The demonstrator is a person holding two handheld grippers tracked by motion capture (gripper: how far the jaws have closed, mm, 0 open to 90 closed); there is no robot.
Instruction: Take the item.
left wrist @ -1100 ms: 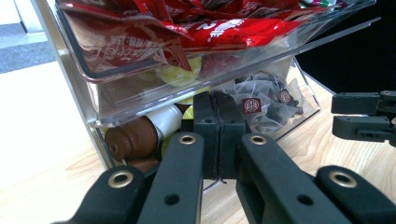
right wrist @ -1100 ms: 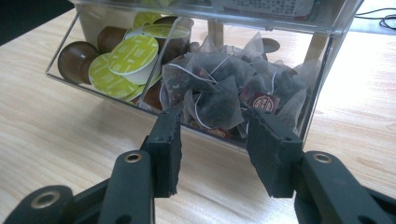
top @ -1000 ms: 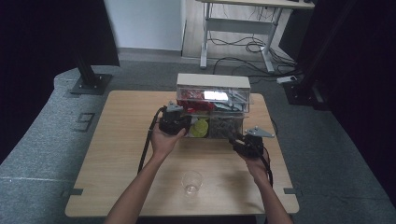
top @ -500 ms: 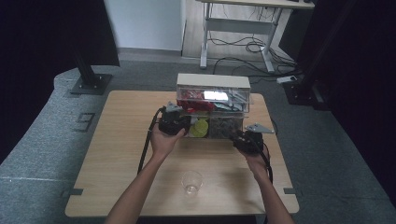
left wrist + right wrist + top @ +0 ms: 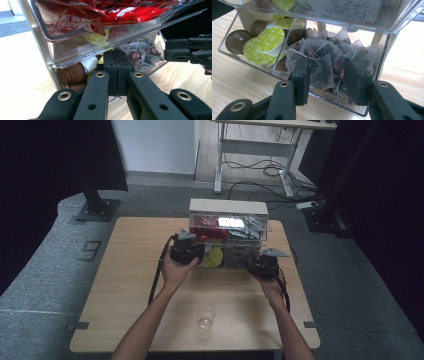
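Note:
A clear acrylic organizer [image 5: 227, 210] stands at the table's far middle. Red packets [image 5: 117, 11] fill its upper tray. Its lower level holds brown capsules with green lids [image 5: 269, 37] and a heap of dark pyramid tea bags [image 5: 324, 53]. My left gripper [image 5: 198, 254] is at the capsule side, its jaws shut together with nothing visible between them [image 5: 117, 72]. My right gripper [image 5: 256, 263] is open at the tea bag compartment's front wall, and in the right gripper view its pads [image 5: 302, 80] frame the tea bags through the plastic.
A clear plastic cup [image 5: 205, 314] stands upright near the table's front edge, between the two forearms. In the left gripper view, the right gripper [image 5: 190, 50] shows at the right edge. Black cables trail from both grippers over the wooden table [image 5: 125, 270].
My right gripper has moved forward and a little left, up to the organizer's tea bag compartment. The left gripper has stayed at the capsule side.

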